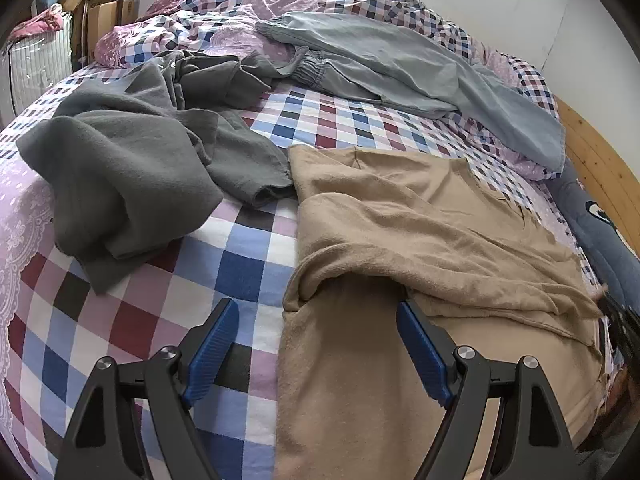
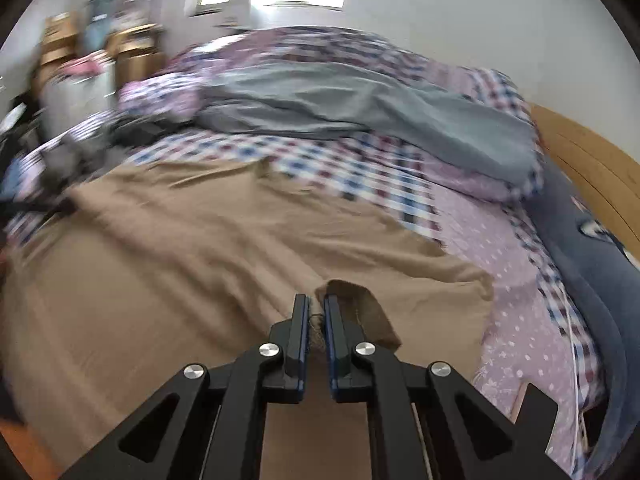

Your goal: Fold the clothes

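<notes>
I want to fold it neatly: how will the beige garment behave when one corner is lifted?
Probably floppy: the beige garment already lies in soft wrinkles and folds. It likely will sag and trail behind the right gripper, whose jaws pinch only one small edge. Its fuzzy surface suggests it may drag on the checked bedsheet, not slide.

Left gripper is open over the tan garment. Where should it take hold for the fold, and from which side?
Judging by the pose, grip the tan garment at its near-left edge, where a rolled fold lifts off the bedsheet. Bring the open left gripper in low from the near side, one finger under that raised lip. The right gripper already pinches the opposite edge.
</notes>
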`<state>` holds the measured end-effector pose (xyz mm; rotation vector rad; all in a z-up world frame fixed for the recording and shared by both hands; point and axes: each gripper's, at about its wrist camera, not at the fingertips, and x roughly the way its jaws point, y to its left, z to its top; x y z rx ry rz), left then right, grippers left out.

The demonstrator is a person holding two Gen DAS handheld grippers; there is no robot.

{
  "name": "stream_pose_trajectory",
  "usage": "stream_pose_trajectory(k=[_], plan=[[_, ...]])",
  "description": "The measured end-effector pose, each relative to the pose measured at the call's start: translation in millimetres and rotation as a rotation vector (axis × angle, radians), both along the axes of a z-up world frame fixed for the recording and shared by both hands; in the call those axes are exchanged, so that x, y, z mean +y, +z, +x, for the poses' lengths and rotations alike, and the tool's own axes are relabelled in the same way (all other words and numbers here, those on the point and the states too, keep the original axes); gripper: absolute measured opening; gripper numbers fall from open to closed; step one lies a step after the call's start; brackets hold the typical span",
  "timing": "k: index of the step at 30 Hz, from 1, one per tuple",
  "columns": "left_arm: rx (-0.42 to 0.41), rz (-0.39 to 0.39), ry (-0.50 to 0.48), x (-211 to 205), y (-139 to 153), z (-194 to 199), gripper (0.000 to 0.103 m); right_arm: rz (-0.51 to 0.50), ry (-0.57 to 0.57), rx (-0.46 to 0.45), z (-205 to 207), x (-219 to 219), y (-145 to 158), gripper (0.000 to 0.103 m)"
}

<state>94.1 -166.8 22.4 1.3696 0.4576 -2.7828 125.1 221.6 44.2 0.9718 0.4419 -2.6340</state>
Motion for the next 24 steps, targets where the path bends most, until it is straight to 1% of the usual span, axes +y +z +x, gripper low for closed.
stream_pose_trajectory(k=[3,4,9,12,15,17,19,21,24], plan=[[-0.003,-0.001,0.008,0.3,-0.2,0.3,0.084,0.061,0.008,-0.047,17.1,7.4,-11.5,0.007],[-0.004,-0.001,0.010,0.5,-0.3,0.4,0.084,0.066,0.003,-0.060,18.7,11.6,-13.7,0.007],[-0.009,-0.004,0.023,1.1,-0.6,0.7,0.084,0.017,-0.020,-0.107,28.1,34.8,-16.1,0.012],[-0.011,-0.004,0.029,1.1,-0.6,0.6,0.084,-0.071,-0.014,-0.127,33.5,50.8,-12.2,0.016],[-0.014,-0.011,0.029,1.9,-0.9,0.9,0.084,-0.245,-0.028,-0.118,33.8,77.2,-1.1,0.021],[-0.015,-0.014,0.030,2.1,-1.0,0.9,0.084,-0.362,-0.037,-0.111,34.1,94.8,6.3,0.028],[-0.017,-0.013,0.032,2.0,-1.1,0.2,0.084,-0.472,-0.052,-0.103,33.4,111.9,13.1,0.041],[-0.020,-0.012,0.038,2.0,-1.0,-0.1,0.084,-0.514,-0.103,-0.105,22.2,121.3,13.1,0.044],[-0.022,-0.015,0.045,2.7,-1.2,-0.5,0.084,-0.549,-0.147,-0.157,-1.3,125.2,3.1,0.044]])
